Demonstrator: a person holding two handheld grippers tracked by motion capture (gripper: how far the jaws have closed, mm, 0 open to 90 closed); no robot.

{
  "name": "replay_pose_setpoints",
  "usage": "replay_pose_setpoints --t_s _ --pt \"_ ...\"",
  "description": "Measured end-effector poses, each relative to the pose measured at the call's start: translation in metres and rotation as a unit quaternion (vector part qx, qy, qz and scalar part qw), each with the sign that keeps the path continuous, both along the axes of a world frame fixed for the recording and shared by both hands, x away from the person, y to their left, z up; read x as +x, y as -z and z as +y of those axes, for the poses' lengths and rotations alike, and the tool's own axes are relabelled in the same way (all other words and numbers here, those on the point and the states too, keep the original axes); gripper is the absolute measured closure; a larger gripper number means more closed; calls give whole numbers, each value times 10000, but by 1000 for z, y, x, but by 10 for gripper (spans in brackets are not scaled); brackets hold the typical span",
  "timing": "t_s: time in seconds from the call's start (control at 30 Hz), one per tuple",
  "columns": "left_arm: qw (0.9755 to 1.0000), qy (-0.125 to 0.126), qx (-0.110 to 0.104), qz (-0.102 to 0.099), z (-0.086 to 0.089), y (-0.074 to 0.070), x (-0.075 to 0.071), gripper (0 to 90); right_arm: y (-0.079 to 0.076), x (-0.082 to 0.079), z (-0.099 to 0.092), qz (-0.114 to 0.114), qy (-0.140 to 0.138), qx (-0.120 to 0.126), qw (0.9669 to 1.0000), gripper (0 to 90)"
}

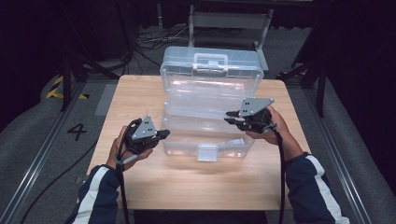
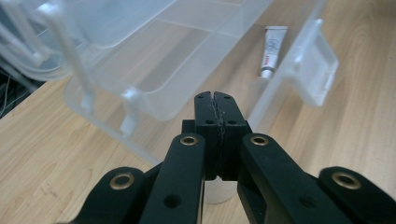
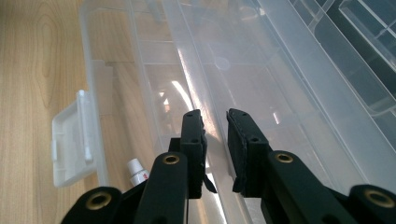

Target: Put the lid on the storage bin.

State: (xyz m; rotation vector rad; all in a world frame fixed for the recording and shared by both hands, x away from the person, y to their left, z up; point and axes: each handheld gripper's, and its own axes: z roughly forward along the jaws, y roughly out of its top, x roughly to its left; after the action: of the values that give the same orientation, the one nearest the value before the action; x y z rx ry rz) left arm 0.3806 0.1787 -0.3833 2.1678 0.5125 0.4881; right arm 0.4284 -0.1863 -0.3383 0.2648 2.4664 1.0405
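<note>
Left gripper (image 1: 164, 134) clenched on nothing, just beside left end of clear plastic hinged toolbox (image 1: 210, 135), mid-table, lid up. White tube (image 2: 272, 50) in box bottom, red lettering unreadable. Right gripper (image 1: 229, 116) grips edge of translucent inner tray (image 3: 219, 140).

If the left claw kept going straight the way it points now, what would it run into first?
Most likely the clear plastic toolbox: the shut left claw points at its near wall, just below the raised inner tray. Depth is hard to judge, but nothing else lies between.
</note>
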Motion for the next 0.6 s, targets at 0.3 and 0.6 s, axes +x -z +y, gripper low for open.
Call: replay_pose_setpoints --t_s 0.3,0.6 --pt "9994 -299 -196 -5 10 -1 10 900 1 -1 1 7 -12 -9 10000 768" --pt "9965 -631 -527 -116 23 -12 24 900 1 -2 0 32 -35 -15 10000 767"
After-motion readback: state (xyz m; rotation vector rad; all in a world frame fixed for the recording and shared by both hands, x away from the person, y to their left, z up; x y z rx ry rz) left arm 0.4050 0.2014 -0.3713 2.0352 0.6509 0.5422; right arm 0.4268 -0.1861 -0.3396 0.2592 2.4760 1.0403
